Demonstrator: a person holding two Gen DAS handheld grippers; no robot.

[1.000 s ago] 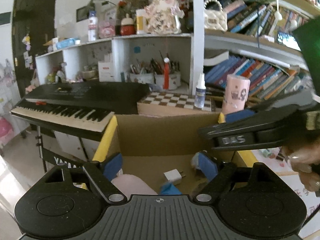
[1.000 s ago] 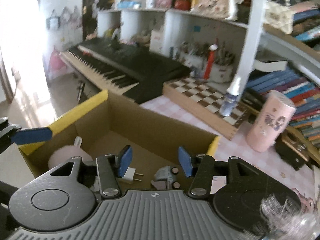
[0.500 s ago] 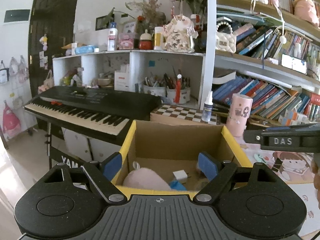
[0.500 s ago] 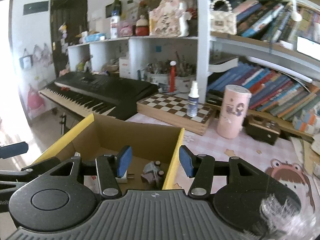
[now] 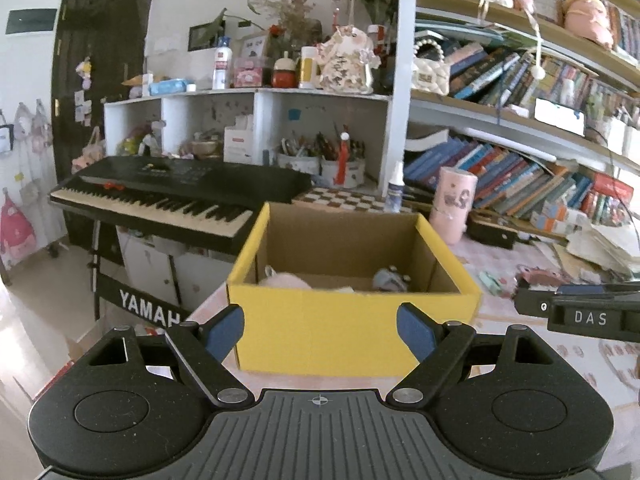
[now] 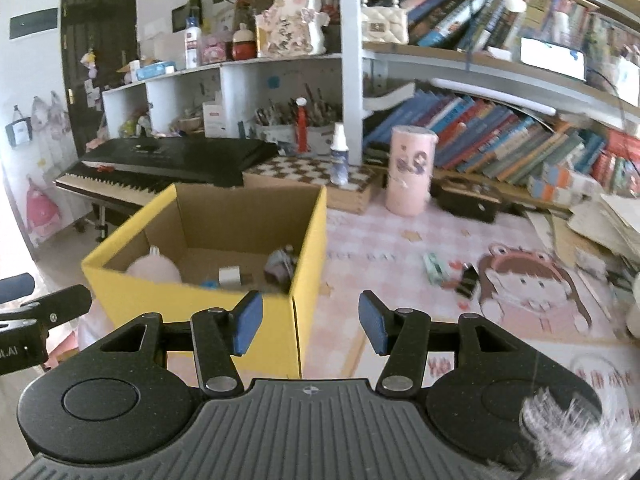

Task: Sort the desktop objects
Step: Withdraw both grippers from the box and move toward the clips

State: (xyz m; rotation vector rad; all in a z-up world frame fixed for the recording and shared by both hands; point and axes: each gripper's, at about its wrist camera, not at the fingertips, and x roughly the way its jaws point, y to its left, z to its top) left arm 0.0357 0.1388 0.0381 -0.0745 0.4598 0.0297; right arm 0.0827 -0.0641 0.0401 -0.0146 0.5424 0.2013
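Pink checkered desk mat (image 6: 360,232) under cluttered bookshelves, keyboard (image 5: 160,196) at left. Yellow box (image 5: 352,320) at centre frame in left view, lower left in right view; pink plush (image 6: 154,270), white adapter (image 6: 229,276), grey toy (image 6: 280,266) inside. Left gripper (image 5: 320,330) wide open, empty. Right gripper (image 6: 310,322) partly open, empty. Green packet (image 6: 436,268) on mat, right of box.

The left gripper (image 5: 320,330) and right gripper (image 6: 310,322) hover before the yellow box (image 5: 352,332), jaws apart, empty.
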